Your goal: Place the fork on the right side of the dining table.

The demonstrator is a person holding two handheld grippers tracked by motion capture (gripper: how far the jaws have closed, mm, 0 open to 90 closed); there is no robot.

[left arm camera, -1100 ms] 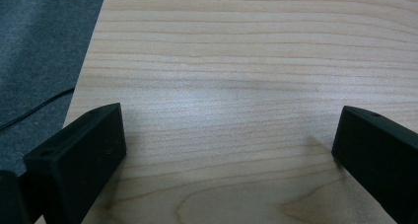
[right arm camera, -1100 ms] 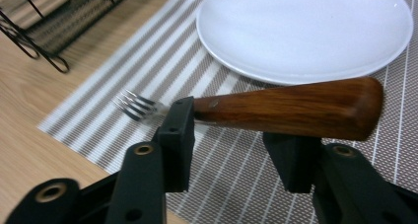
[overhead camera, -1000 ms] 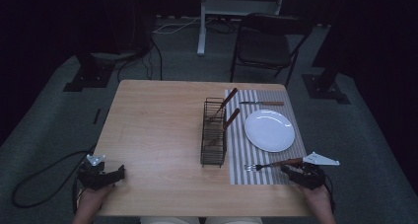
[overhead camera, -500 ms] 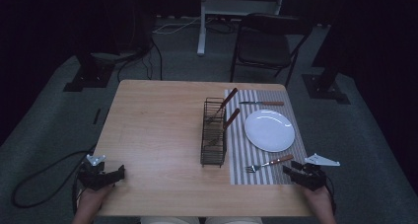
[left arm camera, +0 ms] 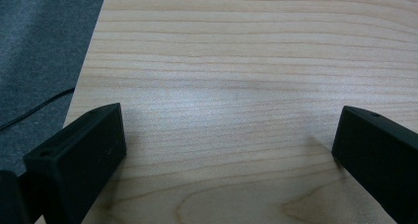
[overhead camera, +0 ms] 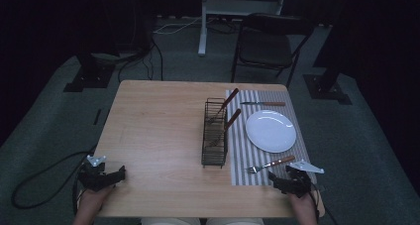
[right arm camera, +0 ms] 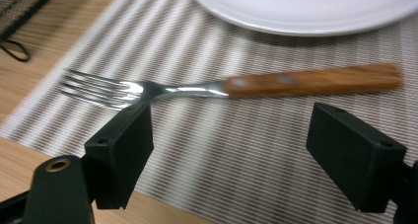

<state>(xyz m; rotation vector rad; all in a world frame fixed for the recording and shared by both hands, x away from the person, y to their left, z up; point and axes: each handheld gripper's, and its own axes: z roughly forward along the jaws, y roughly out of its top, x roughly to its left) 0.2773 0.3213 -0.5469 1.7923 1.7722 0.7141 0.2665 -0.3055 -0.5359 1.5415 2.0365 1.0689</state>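
Observation:
A wood-handled fork (overhead camera: 270,164) (right arm camera: 231,84) lies on the striped placemat (overhead camera: 250,150) (right arm camera: 222,150), just in front of the white plate (overhead camera: 271,131) (right arm camera: 305,7). My right gripper (overhead camera: 282,178) (right arm camera: 229,150) rests at the table's front right, open, its jaws just short of the fork with nothing between them. At the front left corner my left gripper (overhead camera: 111,177) (left arm camera: 226,150) sits open over bare wood. A black wire caddy (overhead camera: 215,133) holds two wood-handled utensils (overhead camera: 228,113). A knife (overhead camera: 262,104) lies beyond the plate.
The wooden table (overhead camera: 158,131) (left arm camera: 236,61) has its left edge close to my left gripper, with grey carpet (left arm camera: 39,51) beyond. A folding chair (overhead camera: 270,46) and stand bases stand on the floor behind the table. The caddy's corner (right arm camera: 19,17) is left of the fork.
My right gripper has drawn back a little from the fork toward the front edge. The fork stays on the placemat. My left gripper has not moved.

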